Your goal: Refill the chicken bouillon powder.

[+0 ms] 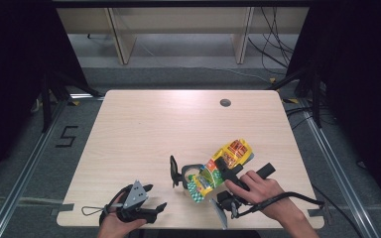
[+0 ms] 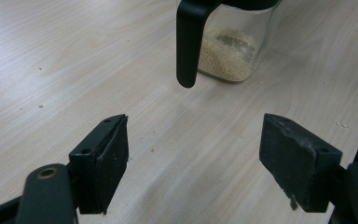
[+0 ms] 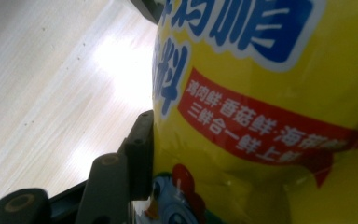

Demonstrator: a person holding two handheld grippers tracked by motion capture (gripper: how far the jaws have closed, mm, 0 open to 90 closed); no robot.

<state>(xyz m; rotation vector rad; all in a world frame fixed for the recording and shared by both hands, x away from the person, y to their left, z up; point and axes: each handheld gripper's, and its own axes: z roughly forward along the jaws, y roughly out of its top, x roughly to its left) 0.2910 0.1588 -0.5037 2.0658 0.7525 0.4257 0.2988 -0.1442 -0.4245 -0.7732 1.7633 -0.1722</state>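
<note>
Glass jar (image 2: pixel 230 46) — top cut off; yellow bag (image 3: pixel 270 116) hides 1 of the jaws.

I am looking at my left tongs (image 1: pixel 151 198): a black body, topped by a grey three-cornered plate, with a thin cable looping out behind it. Along its own camera I am seeing two black block-shaped pads (image 2: pixel 107 161), dusty at the edges, each bolted to a black arm with a brass-coloured pivot screw. My right tongs (image 1: pixel 223 171) are showing the same black build, a rod-like black handle, and a thick black cable curving away. Up close, its visible black finger (image 3: pixel 137 156) is carrying small screw holes. My forearms are showing bare, no sleeves.
</note>
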